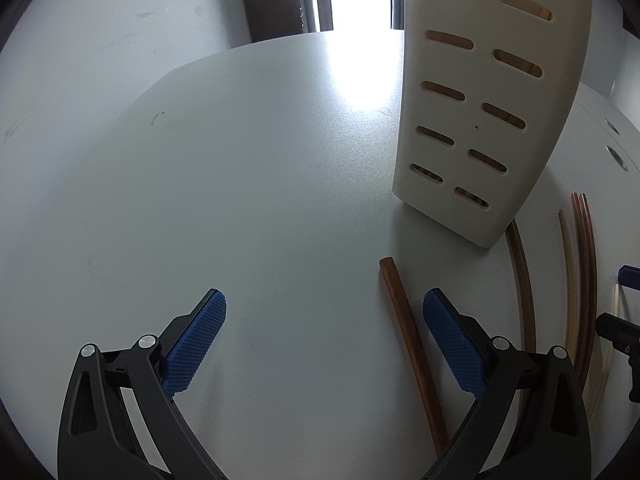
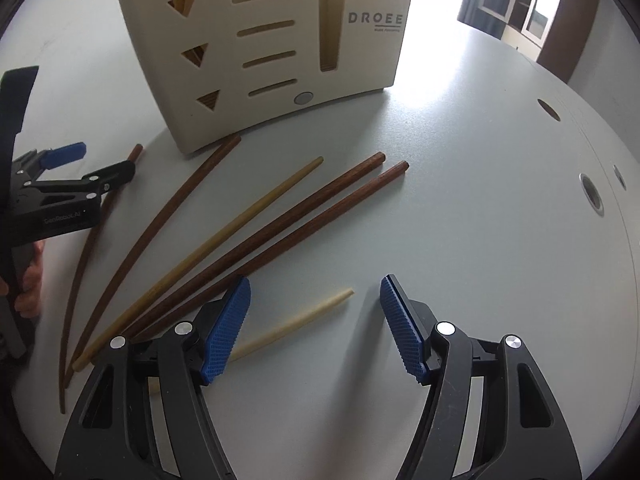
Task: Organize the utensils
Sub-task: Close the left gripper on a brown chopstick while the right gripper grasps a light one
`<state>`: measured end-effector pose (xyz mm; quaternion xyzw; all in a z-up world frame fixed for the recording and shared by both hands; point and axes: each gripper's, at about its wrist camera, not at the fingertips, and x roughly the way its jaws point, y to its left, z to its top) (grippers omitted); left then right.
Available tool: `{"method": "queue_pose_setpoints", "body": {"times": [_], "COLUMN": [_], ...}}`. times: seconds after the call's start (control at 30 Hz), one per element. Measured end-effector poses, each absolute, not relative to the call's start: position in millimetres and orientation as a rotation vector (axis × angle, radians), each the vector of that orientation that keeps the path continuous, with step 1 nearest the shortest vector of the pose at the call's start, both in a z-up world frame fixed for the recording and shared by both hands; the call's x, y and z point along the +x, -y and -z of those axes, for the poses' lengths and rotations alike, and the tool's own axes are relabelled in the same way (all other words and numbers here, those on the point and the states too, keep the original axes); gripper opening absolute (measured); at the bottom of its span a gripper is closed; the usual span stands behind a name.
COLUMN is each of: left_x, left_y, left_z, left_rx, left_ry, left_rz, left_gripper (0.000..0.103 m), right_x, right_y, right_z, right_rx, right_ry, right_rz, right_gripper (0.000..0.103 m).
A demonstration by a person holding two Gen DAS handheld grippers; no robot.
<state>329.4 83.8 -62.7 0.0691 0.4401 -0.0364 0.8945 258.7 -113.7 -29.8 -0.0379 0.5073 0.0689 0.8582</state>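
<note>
Organizing utensils: loose chopsticks are shown fanned on the pale grey bench (image 2: 460,208), just near of the cream utensil holder (image 2: 256,52), whose slots already reveal wooden pieces inside. The right gripper (image 2: 314,328) is held low with its jaws spread wide and empty, the pale chopstick (image 2: 296,326) lying between them. The left gripper (image 1: 324,340) is likewise spread and empty, with the reddish-brown chopstick (image 1: 408,340) lying just inside its right pad. Four more sticks — two dark brown chopsticks (image 2: 288,232), a tan one (image 2: 224,240) and a long curved dark one (image 2: 160,220) — lie to the left. The grasp is judged best made mid-length and square across the stick, so that it hangs level and can be tipped upright into a compartment. The bench is smooth and matte, with round cable holes at the right; bright windows and a dark doorframe are seen far behind.
</note>
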Motion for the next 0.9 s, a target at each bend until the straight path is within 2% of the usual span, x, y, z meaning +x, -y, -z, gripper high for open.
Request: {"method": "queue_pose_setpoints", "body": {"times": [0.43,0.47,0.5,0.57,0.63,0.77,0.9], "left_x": [325,324,325,324,324,320,317], "left_y": [-81,-80,-80,-80,-79,-74,-66], "left_z": [63,64,63,63,64,62,55], "left_rx": [0.137,0.135,0.134,0.135,0.135,0.133,0.156], "left_ry": [-0.92,-0.921,-0.921,-0.921,-0.922,-0.917,-0.915], "left_rz": [0.082,0.082,0.082,0.087,0.102,0.151,0.203], "left_gripper": [0.097,0.097,0.097,0.097,0.096,0.085,0.067], "right_x": [250,250,249,246,245,247,248], "right_y": [129,130,129,126,125,126,130], "right_z": [30,30,30,28,27,25,23], "right_rx": [-0.125,-0.105,-0.11,-0.111,-0.11,-0.097,-0.102], "right_ry": [-1.094,-1.099,-1.1,-1.1,-1.096,-1.09,-1.097], "right_rz": [-0.15,-0.175,-0.185,-0.197,-0.202,-0.198,-0.212], "right_gripper": [0.065,0.055,0.051,0.037,0.031,0.016,0.01]}}
